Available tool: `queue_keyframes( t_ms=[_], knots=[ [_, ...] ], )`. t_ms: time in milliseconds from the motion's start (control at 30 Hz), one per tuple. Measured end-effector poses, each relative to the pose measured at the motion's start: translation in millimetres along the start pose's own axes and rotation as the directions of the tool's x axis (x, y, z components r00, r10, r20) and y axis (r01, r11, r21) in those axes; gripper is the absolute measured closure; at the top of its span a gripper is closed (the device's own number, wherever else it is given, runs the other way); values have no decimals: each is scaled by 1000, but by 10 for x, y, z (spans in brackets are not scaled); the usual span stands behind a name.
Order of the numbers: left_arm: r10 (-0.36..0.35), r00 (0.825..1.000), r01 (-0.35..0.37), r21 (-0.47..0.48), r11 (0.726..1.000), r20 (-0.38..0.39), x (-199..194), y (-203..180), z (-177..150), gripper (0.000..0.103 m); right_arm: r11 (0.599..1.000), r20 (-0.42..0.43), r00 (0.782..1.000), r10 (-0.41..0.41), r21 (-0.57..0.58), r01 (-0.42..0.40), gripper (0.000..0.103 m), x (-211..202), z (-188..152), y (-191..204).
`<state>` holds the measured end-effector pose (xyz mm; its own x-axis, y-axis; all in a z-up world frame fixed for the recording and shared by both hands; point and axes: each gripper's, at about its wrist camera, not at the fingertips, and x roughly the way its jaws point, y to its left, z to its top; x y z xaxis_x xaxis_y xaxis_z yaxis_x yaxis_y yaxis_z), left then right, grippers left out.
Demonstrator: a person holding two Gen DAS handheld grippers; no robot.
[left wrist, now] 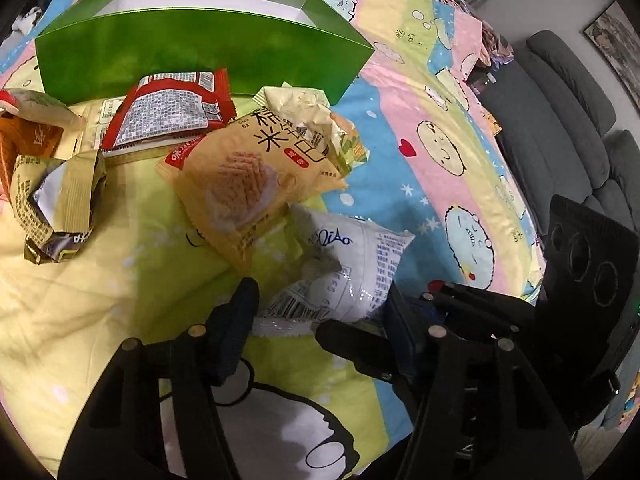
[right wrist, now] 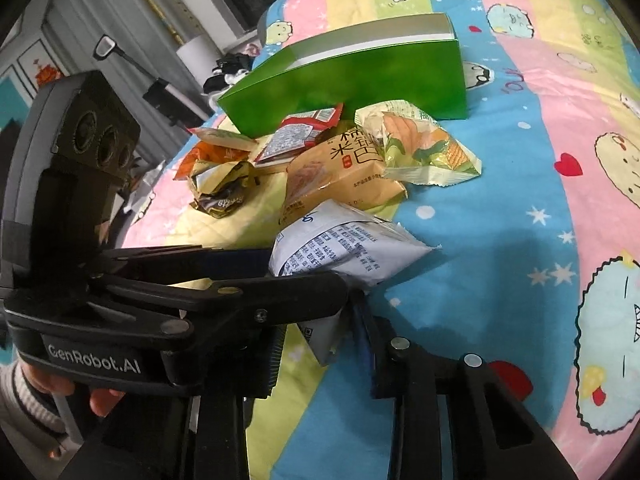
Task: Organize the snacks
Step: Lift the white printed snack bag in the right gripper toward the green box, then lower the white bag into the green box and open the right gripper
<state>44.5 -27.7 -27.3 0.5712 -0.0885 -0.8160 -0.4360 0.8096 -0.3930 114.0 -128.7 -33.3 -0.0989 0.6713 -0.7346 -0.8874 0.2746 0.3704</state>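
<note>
A white snack packet [left wrist: 344,268] with blue print sits between my left gripper's [left wrist: 320,316] fingers, whose pads touch its two sides. The same white packet [right wrist: 340,248] shows in the right wrist view, where the left gripper [right wrist: 276,276] reaches in from the left and clamps its near end. My right gripper [right wrist: 320,354] stands partly open around the packet's lower corner, with gaps at both pads. Behind lie an orange packet [left wrist: 240,184], a pale yellow packet [right wrist: 424,148], a red packet [left wrist: 168,112] and crumpled wrappers [left wrist: 56,204]. A green box [left wrist: 192,52] stands open at the back.
Everything rests on a bed with a cartoon-print quilt [right wrist: 500,220]. A grey sofa [left wrist: 572,112] runs along the right edge in the left wrist view. A hand [right wrist: 100,400] holds the left gripper's grip. Furniture and a lamp stand [right wrist: 132,64] sit beyond the bed's left side.
</note>
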Motion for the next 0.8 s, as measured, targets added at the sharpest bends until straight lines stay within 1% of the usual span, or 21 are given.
queue_keyframes(
  t_ms=[133, 300, 433, 533, 633, 767, 800],
  knots=[
    [1, 1000, 0, -9, 1000, 20, -73, -21, -66, 42, 1000, 5, 1000, 5, -10, -5, 73, -26, -29, 43],
    [-13, 997, 13, -8, 1000, 77, -259, -91, -176, 42, 999, 3, 1000, 25, -37, -25, 73, -131, -87, 179],
    [-23, 991, 23, 3, 1000, 131, -472, -155, -194, 42, 997, 30, 999, 31, -74, -29, 73, -263, -79, 301],
    [-25, 985, 23, 13, 1000, 171, -609, -180, -110, 42, 995, 66, 997, 31, -98, -24, 73, -346, -2, 368],
    [-20, 982, 18, 14, 1000, 188, -698, -179, 16, 42, 991, 107, 994, 24, -131, -10, 73, -401, 162, 422],
    [-3, 972, -4, 29, 1000, 235, -811, -148, 296, 42, 985, 162, 987, 18, -174, 11, 73, -431, 476, 468],
    [3, 967, -11, 30, 999, 255, -845, -133, 419, 42, 983, 175, 984, 18, -180, 14, 73, -436, 547, 475]
  ],
)
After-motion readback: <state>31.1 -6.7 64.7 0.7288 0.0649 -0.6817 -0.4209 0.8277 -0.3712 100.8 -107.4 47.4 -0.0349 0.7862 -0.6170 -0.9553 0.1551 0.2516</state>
